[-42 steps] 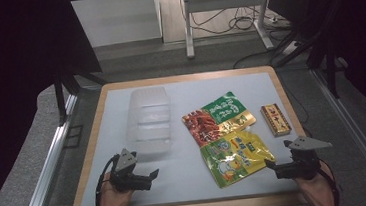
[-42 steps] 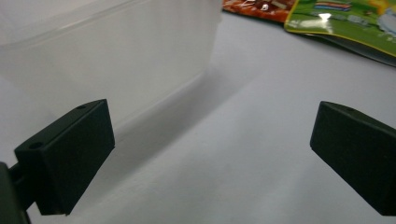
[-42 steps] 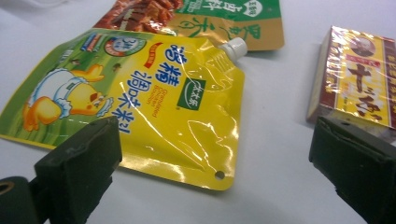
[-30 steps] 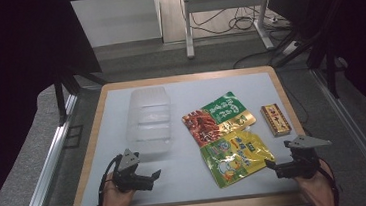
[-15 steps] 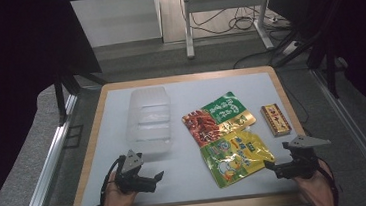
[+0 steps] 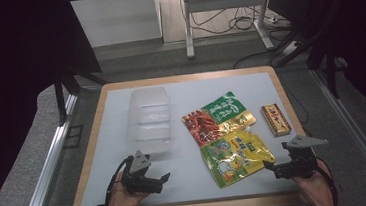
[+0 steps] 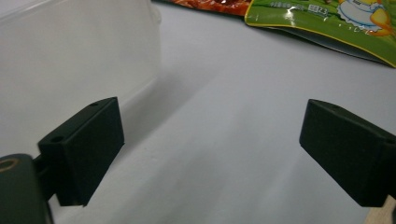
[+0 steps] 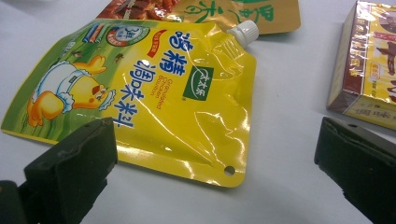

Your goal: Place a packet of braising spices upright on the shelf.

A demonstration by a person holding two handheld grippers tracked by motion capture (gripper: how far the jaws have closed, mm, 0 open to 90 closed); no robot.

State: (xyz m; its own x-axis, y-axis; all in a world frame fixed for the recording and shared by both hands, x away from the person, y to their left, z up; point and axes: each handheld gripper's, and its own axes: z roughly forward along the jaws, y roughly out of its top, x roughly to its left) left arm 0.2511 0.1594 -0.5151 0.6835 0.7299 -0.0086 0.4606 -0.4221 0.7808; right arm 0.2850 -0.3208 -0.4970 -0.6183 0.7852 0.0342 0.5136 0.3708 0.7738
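Observation:
My left gripper (image 6: 161,179) lies low near the front left of the white table (image 6: 193,187), pointing right. It is open; its jaws have just been closing a little, with nothing between them. A clear plastic container (image 6: 148,118) stands just beyond it, and in the left gripper view (image 7: 212,149) that container (image 7: 70,56) is at the left. My right gripper (image 6: 271,167) is open at the front right, aimed at the corner of a yellow-green spout pouch (image 6: 235,154). In the right gripper view (image 8: 215,163) the pouch (image 8: 154,84) lies flat just ahead of the jaws.
A red and green snack pouch (image 6: 217,116) lies partly under the spout pouch's far end. A small red and yellow box (image 6: 275,119) lies at the right, near the wooden rim (image 6: 292,108). Dark floor, a metal rail and cables surround the table.
My left gripper has shifted slightly right and toward the table's front edge, turning a little. The right gripper and the objects have stayed put.

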